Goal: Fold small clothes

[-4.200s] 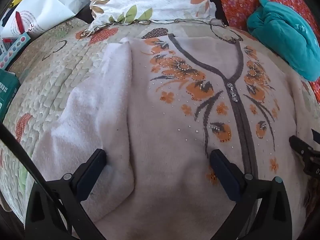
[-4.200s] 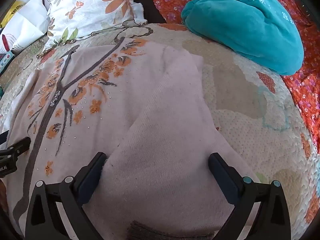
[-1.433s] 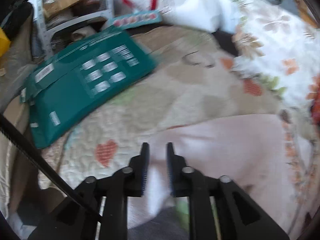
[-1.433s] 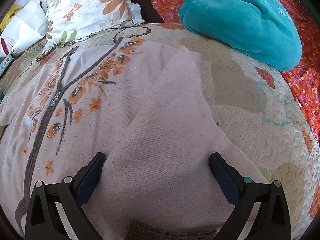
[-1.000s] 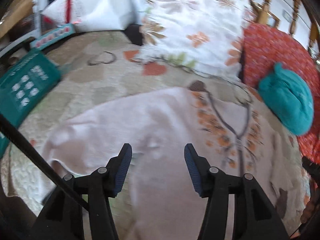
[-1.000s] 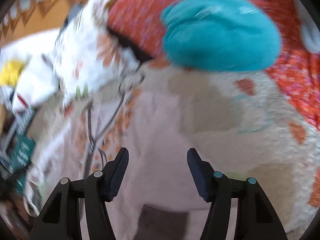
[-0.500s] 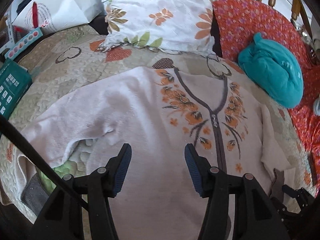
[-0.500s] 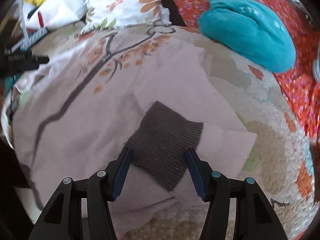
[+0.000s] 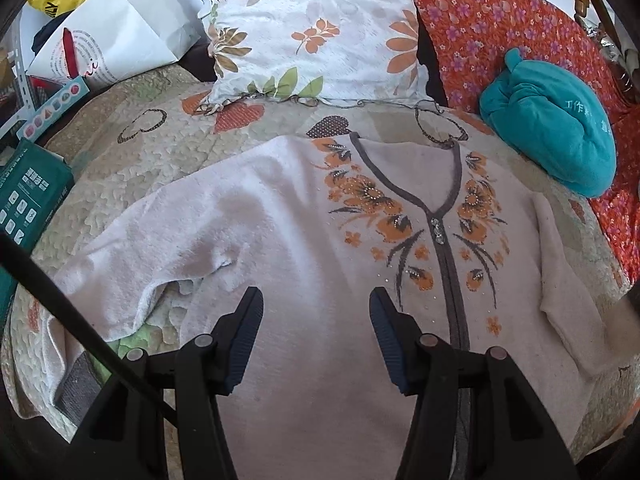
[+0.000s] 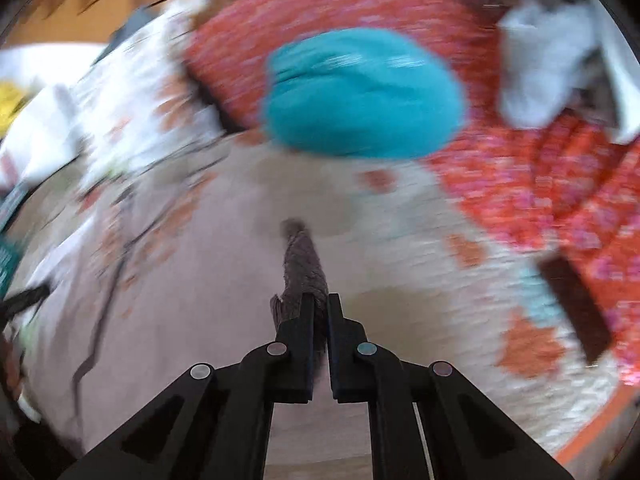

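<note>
The pale knit cardigan (image 9: 320, 240) lies face up across the middle of the bed (image 9: 160, 148), neckline toward the pillows, one sleeve crumpled near the bed's left edge. The left tongs (image 9: 316, 336) hang apart above its lower front, holding nothing. The right tongs (image 10: 319, 320) are pinched on the dark ribbed cuff (image 10: 302, 268), though that view is blurred. The knit looks soft, light and floppy, likely to sag and stretch; cuffs, hem and shoulder seams seem the firmest places to grip.

The sweater (image 9: 304, 240) is pale pinkish-white with orange flowers and grey trim; its cuff (image 10: 302, 276) is dark grey. The pillow (image 9: 316, 28) is white with orange and beige flowers, the bundle (image 9: 552, 140) teal, the cover (image 9: 508, 28) red floral.
</note>
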A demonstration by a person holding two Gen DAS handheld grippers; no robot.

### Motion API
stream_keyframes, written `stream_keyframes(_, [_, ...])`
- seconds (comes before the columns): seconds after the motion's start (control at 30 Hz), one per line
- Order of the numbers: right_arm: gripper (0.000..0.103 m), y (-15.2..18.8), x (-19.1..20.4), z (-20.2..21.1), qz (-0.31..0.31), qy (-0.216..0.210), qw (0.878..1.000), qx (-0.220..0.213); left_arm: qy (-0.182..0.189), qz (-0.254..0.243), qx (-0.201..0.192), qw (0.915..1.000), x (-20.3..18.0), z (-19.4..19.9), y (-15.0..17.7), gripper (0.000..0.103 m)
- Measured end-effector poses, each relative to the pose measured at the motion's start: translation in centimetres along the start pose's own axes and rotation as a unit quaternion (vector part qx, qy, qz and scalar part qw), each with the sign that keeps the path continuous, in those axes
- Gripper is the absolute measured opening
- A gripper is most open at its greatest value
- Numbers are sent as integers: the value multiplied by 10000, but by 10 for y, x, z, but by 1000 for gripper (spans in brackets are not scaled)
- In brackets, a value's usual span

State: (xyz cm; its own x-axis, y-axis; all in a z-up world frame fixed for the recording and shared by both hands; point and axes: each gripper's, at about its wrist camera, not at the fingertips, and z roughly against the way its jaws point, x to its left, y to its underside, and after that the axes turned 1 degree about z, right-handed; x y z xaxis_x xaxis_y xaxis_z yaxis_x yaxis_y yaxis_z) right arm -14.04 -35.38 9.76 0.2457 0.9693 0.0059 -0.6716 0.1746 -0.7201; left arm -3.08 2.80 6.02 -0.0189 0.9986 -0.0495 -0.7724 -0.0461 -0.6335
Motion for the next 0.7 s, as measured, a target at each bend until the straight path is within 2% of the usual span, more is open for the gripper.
stream_keyframes(0.03, [6,-8,-23,2,-174,292,9994,-24,-4,1,-14,10000,0,1,0,54])
stream_keyframes(0.1, [6,-17,-52,2,-407,604,9973,-19,-13,6,-36,10000,1,2,0,54])
stream_keyframes(0.2, [6,-30,-100,3,-671,1358,9884,-70,-58,25,-50,10000,3,2,0,54])
stream_keyframes(0.4, [5,-40,-161,2,-1271,2066,9701,-81,-86,24,-58,9999,4,1,0,54])
stream_keyframes(0.57, [6,-51,-180,4,-1593,2224,9618,-72,-65,35,-62,10000,7,1,0,54])
stream_keyframes(0.7, [6,-71,-150,1,-1544,1716,9729,-98,-131,56,-69,9999,19,3,-2,54])
